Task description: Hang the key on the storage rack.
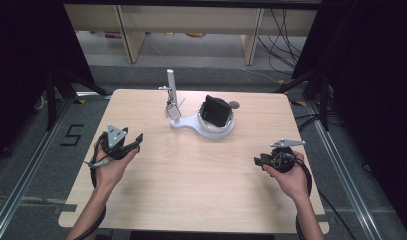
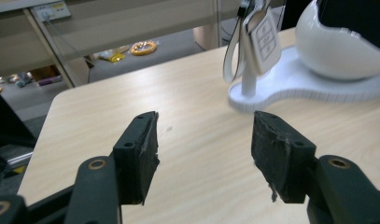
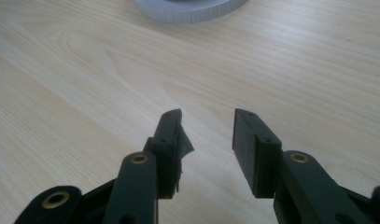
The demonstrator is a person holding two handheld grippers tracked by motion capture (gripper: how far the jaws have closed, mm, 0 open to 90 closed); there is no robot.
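While the wooden table (image 1: 191, 175) spreads below me, a white stand (image 1: 201, 124) with hanging keys (image 1: 173, 109) sits at its far middle; my left gripper (image 2: 204, 140) gapes wide, my right gripper (image 3: 207, 135) narrower, both empty

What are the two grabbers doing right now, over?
Left gripper jaws open, empty, facing the key fob hanging on the white stand. Right gripper jaws open, empty, over bare table. Nothing in the way.

I see bare surface (image 1: 191, 170) between and ahead of my hands; only the white stand (image 1: 203, 125) with its post (image 1: 171, 87) blocks the far middle.
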